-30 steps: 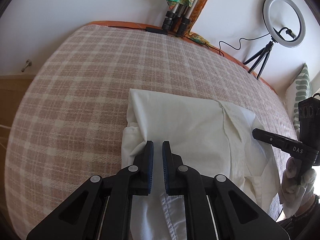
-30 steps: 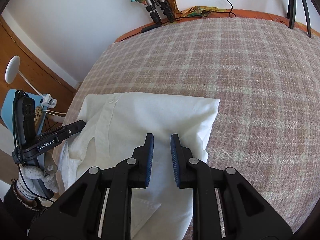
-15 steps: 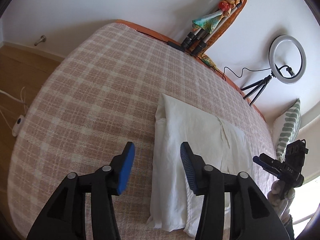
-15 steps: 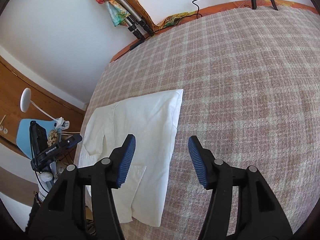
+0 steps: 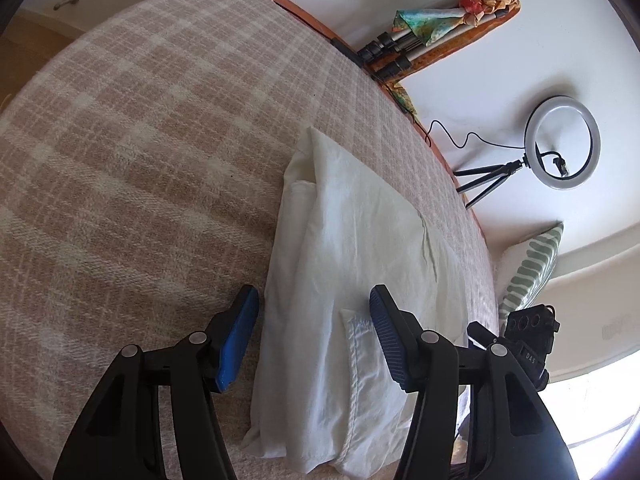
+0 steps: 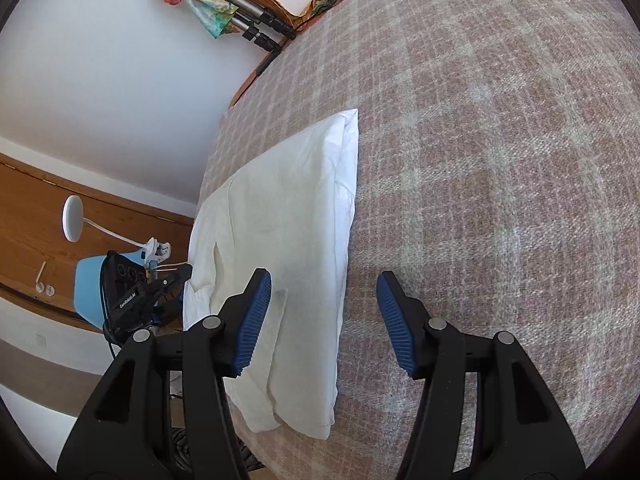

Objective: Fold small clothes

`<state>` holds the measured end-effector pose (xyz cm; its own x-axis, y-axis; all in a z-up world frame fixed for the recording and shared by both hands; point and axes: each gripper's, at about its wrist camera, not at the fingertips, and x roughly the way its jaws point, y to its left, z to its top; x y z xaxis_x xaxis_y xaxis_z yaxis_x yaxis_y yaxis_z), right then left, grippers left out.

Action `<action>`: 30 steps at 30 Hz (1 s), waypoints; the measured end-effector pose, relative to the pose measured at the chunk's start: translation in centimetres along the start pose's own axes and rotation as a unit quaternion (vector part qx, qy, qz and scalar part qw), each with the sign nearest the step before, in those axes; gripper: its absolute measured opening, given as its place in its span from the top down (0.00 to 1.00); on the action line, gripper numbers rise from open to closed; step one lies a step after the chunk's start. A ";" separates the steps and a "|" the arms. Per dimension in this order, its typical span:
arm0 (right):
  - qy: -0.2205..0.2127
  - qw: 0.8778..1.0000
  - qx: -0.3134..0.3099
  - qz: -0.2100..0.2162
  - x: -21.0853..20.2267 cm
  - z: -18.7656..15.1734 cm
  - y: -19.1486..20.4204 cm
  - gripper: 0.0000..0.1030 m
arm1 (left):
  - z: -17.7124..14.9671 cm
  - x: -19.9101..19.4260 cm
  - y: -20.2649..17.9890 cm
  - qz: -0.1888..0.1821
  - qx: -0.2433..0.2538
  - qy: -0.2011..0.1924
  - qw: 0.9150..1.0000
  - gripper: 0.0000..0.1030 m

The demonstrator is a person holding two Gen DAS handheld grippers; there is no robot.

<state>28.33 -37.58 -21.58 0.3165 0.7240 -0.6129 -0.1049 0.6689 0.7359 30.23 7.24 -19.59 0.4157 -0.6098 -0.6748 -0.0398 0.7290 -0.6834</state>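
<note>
A white garment (image 5: 352, 240) lies folded into a long narrow stack on the plaid bed cover (image 5: 140, 140). My left gripper (image 5: 314, 300) hovers open above the stack's near left edge. One blue pad is over the cover and the other over the cloth, and neither presses on it. In the right wrist view the same garment (image 6: 288, 208) runs away from me. My right gripper (image 6: 324, 280) is open astride its right edge, with the left pad above the cloth, the right pad above the plaid cover (image 6: 500, 160), and nothing gripped.
A ring light (image 5: 562, 148) on a small tripod and a bundle of tripod legs (image 5: 392, 48) stand by the far wall. A striped pillow (image 5: 528, 276) lies at the bed's right end. A white lamp (image 6: 74, 218) is beyond the bed's left side.
Both grippers went from nearly shut over the cloth to open. Both drew back and rolled, so the garment now looks narrower and angled in each view.
</note>
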 end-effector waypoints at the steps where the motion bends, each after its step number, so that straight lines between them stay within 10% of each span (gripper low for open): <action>1: -0.001 1.000 0.003 0.007 0.1 0.0 -0.2 0.44 | 0.1 0.1 -0.1 0.000 0.002 0.000 1.000 0.46; 9: 0.006 0.999 0.015 0.049 1.3 -0.1 -0.2 0.47 | 0.3 0.5 0.1 -0.012 -0.004 0.001 1.000 0.59; 17: 0.012 1.000 -0.010 0.020 2.2 -0.3 1.1 0.73 | -0.3 0.4 -1.5 0.031 0.044 -0.008 0.998 0.80; 30: -0.032 0.986 -0.152 -0.067 -1.1 -2.5 8.1 0.84 | -4.3 -2.1 -9.2 0.104 0.205 -0.070 0.971 0.89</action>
<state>24.74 -32.57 -15.70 0.4045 0.6208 -0.6716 -0.3329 0.7839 0.5241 25.84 0.49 -13.07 0.5572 -0.4087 -0.7228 0.2161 0.9119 -0.3490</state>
